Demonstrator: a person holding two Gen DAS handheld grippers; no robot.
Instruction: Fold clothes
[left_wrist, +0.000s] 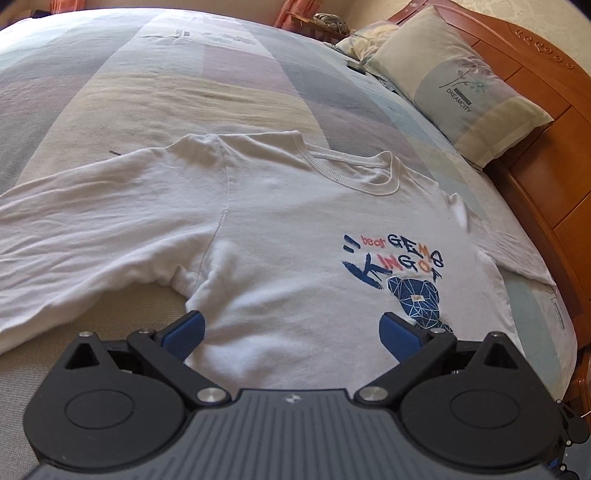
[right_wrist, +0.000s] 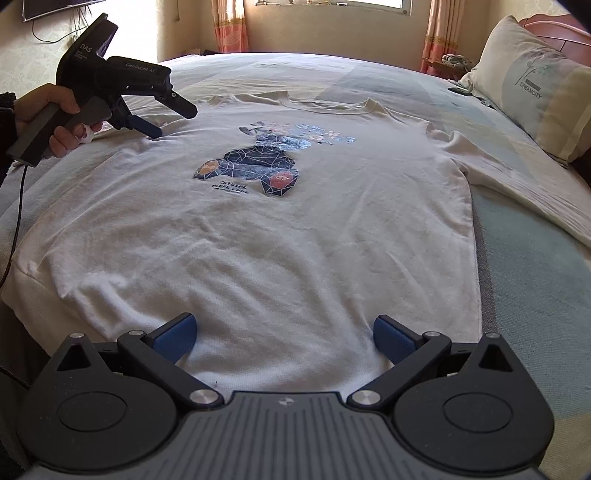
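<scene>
While both grippers hang empty, jaws apart: right gripper (right_wrist: 284, 338) over shirt (right_wrist: 258, 236) hem, left gripper (left_wrist: 291, 334) nearer left sleeve (left_wrist: 85, 236). Shirt flat on bed (right_wrist: 535, 266), long axis running toward collar (right_wrist: 325, 105).

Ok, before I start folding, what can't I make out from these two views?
- Shirt hem: right wrist view, hidden under the right tongs body.
- Left sleeve cuff: left wrist view, cut off by the left edge.
- Right sleeve end: right wrist view, runs off the right edge.
- Small text under the bear print: too blurred to read.
- Dark item by the pillow: too small to identify.
</scene>
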